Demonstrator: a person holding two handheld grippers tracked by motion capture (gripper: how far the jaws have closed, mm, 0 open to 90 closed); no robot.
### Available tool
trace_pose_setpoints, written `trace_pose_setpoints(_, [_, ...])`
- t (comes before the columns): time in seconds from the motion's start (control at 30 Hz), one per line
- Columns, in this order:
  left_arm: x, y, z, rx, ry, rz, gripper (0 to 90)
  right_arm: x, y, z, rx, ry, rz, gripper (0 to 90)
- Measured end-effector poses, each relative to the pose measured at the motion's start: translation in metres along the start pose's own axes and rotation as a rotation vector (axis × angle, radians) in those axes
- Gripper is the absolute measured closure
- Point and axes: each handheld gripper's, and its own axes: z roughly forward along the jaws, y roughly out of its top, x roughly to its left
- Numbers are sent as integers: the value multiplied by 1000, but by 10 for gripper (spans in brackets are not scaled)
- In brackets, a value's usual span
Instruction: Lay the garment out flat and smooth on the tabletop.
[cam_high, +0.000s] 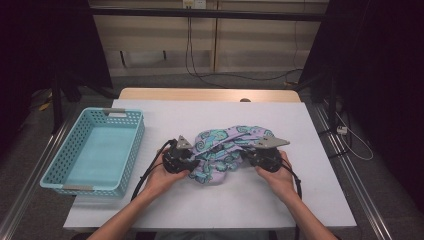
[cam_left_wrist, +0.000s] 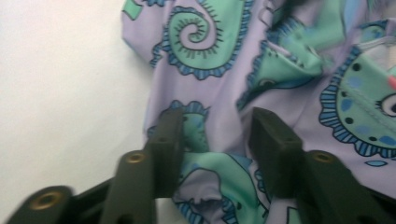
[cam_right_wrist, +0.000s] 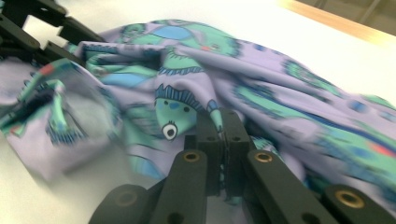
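Note:
A crumpled lilac cloth (cam_high: 227, 150) printed with green and blue swirls and creatures lies on the middle of the white table. My left gripper (cam_high: 192, 159) is at the cloth's left edge. In the left gripper view its jaws stand apart over the cloth (cam_left_wrist: 219, 70), with fabric lying in the gap of the gripper (cam_left_wrist: 217, 126) and no pad pressing on it. My right gripper (cam_high: 247, 155) is at the cloth's right side. In the right gripper view that gripper (cam_right_wrist: 223, 123) has its jaws together, pinching a fold of the cloth (cam_right_wrist: 261, 84).
An empty turquoise basket (cam_high: 132, 145) stands at the table's left edge. The white table cover (cam_high: 200, 200) reaches to a wooden strip (cam_high: 200, 94) at the back. Both forearms come in from the bottom.

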Motion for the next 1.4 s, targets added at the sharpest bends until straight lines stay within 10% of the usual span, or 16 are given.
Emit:
trace_pose_setpoints(0.33, [11, -2, -4, -2, -2, -45, 856, -24, -27, -39, -4, -87, 53, 897])
trace_pose_setpoints(0.9, [-9, -31, -50, 6, -150, -75, 873, -54, -52, -74, -2, -280, 102, 895])
trace_pose_setpoints(1.3, [-6, -22, -52, -89, -121, -103, 588, -4, -54, -68, 25, -48, -2, 813])
trace_pose_setpoints(1.4, [-4, -11, -48, -119, -113, -105, 522, -2, -54, -66, 43, -50, -5, 754])
